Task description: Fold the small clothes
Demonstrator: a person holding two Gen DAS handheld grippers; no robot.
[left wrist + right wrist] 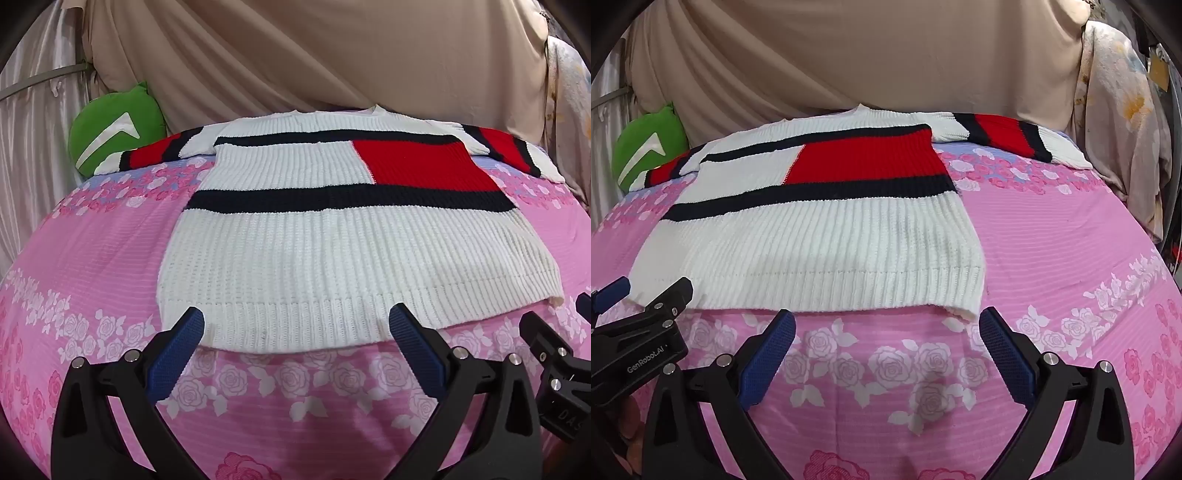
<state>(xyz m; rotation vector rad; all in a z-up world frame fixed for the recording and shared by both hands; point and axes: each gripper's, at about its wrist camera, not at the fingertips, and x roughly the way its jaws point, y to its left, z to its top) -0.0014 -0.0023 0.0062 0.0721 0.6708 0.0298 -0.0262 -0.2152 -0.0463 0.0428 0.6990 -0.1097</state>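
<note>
Your left tongs (295,332) and right tongs (886,328) tilted downward, spread apart and empty, at the sweater's (295,254) near hem; bare bed (1052,236) lay beside it.

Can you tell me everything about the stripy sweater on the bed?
The sweater is a chunky ribbed knit, white with dark navy bands and a red block on the chest. It lies flat and unfolded on the pink rose bedsheet, hem nearest, neck farthest, both sleeves spread sideways. Nothing grips it.
</note>
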